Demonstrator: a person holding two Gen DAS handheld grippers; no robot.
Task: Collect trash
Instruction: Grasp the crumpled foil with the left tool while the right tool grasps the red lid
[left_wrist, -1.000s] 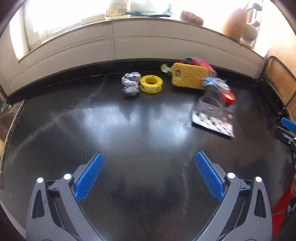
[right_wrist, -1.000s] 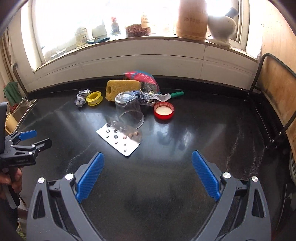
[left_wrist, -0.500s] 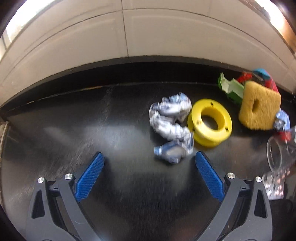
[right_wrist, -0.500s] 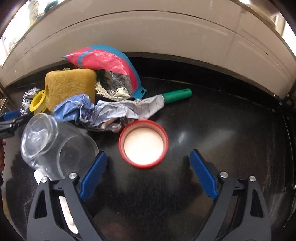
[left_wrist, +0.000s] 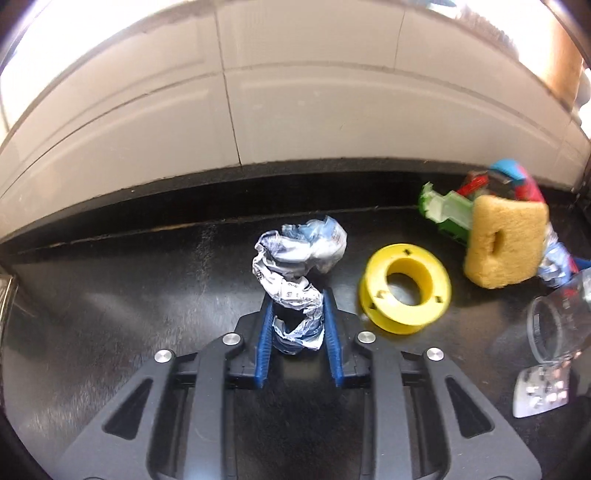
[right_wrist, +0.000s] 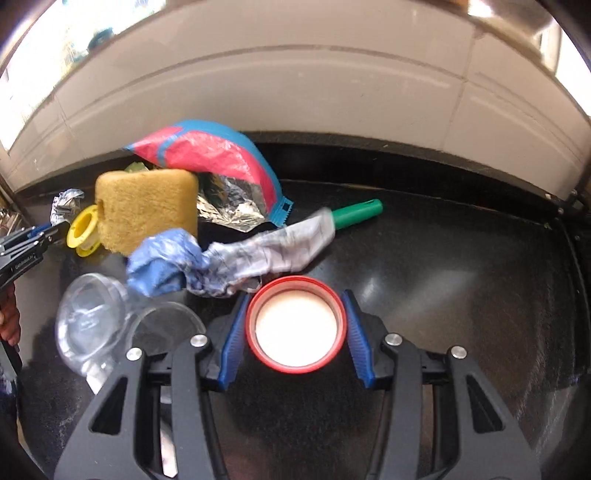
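On a black counter, my left gripper (left_wrist: 297, 299) is shut on the near end of a crumpled white-and-blue wrapper (left_wrist: 299, 258), whose far end sticks out past the fingertips. My right gripper (right_wrist: 295, 301) is shut on a red jar lid (right_wrist: 296, 330) with a white inside, its blue pads (right_wrist: 232, 339) pressing both sides of the rim. Behind the lid lie a squeezed tube with a green cap (right_wrist: 258, 254) and a pink-and-blue foil packet (right_wrist: 218, 155). The left gripper also shows at the left edge of the right wrist view (right_wrist: 55, 230).
A yellow spool (left_wrist: 406, 288), a yellow sponge (left_wrist: 504, 242), a green box (left_wrist: 448, 216), a clear glass jar on its side (left_wrist: 557, 325) and a blister pack (left_wrist: 541, 393) lie right of the wrapper. A white tiled wall (left_wrist: 295, 110) runs behind the counter.
Both grippers moved forward to the trash and closed from wide open: the left onto the crumpled wrapper, the right onto the red lid.
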